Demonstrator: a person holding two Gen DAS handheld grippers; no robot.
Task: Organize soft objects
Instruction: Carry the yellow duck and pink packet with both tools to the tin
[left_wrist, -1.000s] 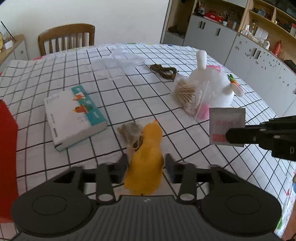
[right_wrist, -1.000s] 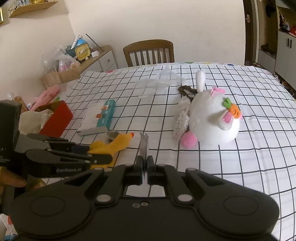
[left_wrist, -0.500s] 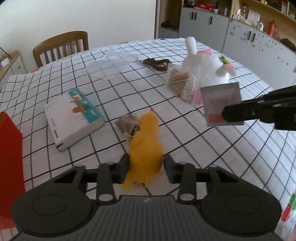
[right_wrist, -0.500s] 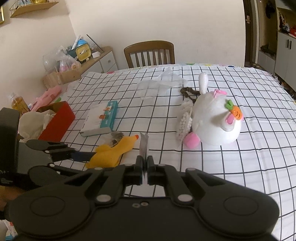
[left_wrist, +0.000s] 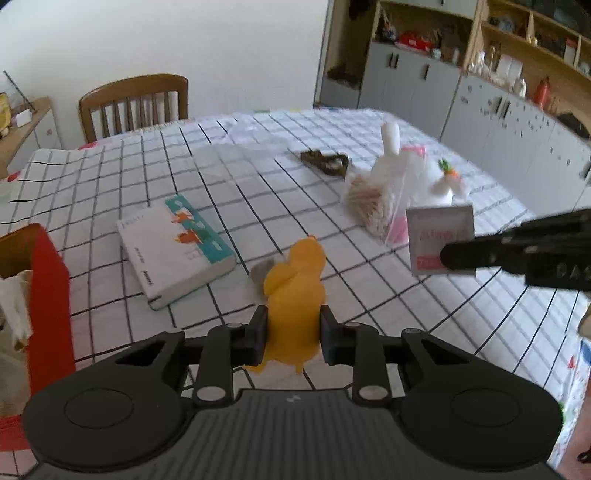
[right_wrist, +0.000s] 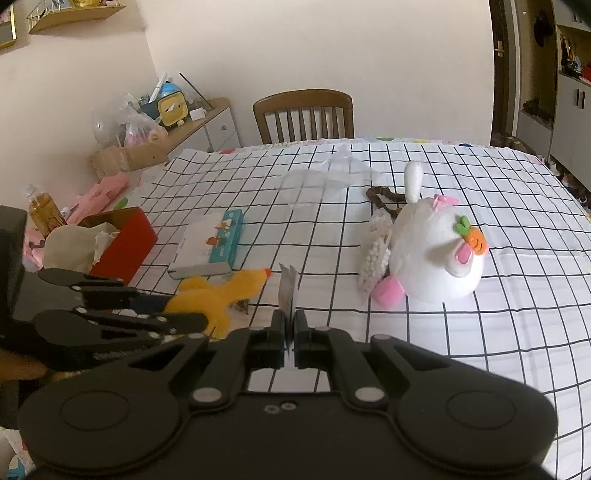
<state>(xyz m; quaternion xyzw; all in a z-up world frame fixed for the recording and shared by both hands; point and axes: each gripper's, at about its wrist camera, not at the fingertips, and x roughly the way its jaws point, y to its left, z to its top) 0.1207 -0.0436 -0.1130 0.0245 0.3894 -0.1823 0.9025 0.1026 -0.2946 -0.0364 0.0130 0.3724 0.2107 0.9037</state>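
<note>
My left gripper (left_wrist: 293, 328) is shut on a yellow plush duck (left_wrist: 295, 291) and holds it above the checked tablecloth; it also shows in the right wrist view (right_wrist: 218, 295). My right gripper (right_wrist: 290, 328) is shut on a small flat sachet (right_wrist: 288, 291), seen edge-on here and as a white and pink packet in the left wrist view (left_wrist: 439, 236). A white plush rabbit (right_wrist: 436, 251) lies on the table to the right. A red box (right_wrist: 122, 243) holding cloths stands at the left.
A tissue pack (left_wrist: 177, 247) lies left of the duck. A bag of cotton swabs (left_wrist: 373, 206) leans on the rabbit. A small brown item (left_wrist: 260, 271), a dark brown hair tie (left_wrist: 325, 162), clear plastic bags (right_wrist: 325, 177) and a wooden chair (right_wrist: 303, 114) lie beyond.
My left gripper has lifted the duck off the table and swung left, bringing the red box into view. My right gripper has held the sachet almost still.
</note>
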